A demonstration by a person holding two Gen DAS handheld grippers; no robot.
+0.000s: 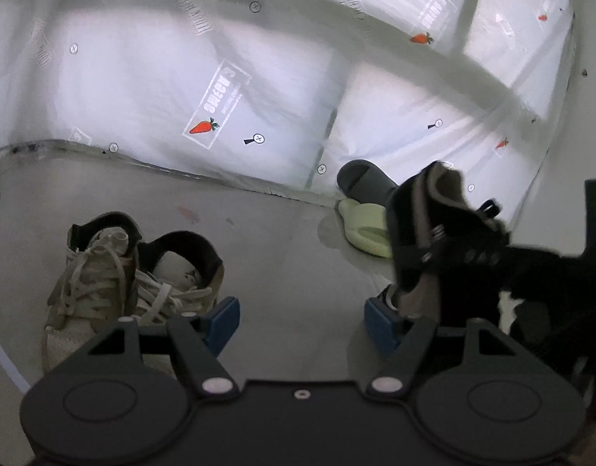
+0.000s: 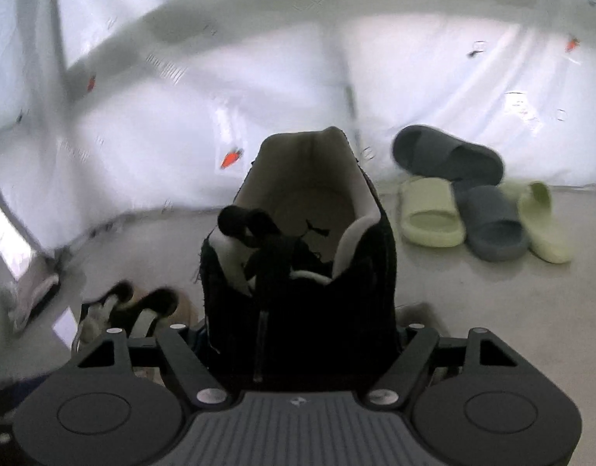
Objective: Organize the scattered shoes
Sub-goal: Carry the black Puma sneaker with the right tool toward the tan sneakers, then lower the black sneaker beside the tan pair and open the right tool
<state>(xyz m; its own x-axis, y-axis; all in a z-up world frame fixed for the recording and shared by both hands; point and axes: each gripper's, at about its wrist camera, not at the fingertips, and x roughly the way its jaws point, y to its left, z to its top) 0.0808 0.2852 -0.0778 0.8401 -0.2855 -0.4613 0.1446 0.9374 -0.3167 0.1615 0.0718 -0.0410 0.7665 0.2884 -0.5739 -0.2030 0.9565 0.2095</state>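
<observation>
My right gripper (image 2: 298,334) clamps the black sneaker (image 2: 309,240); my left gripper (image 1: 302,322) gapes empty. A loose hold could drop it.

Both wrist cams sit low, near floor, facing the curtain (image 1: 150,89) — sharing the beige sneakers (image 1: 131,275) & slides (image 2: 472,202).

The dark grey plastic left gripper (image 1: 302,322) carries blue rectangular fingertip pads (image 1: 222,324), silver pivot rivets and round discs; the matching right gripper (image 2: 298,334) adds a ribbed centre plate (small logo).
</observation>
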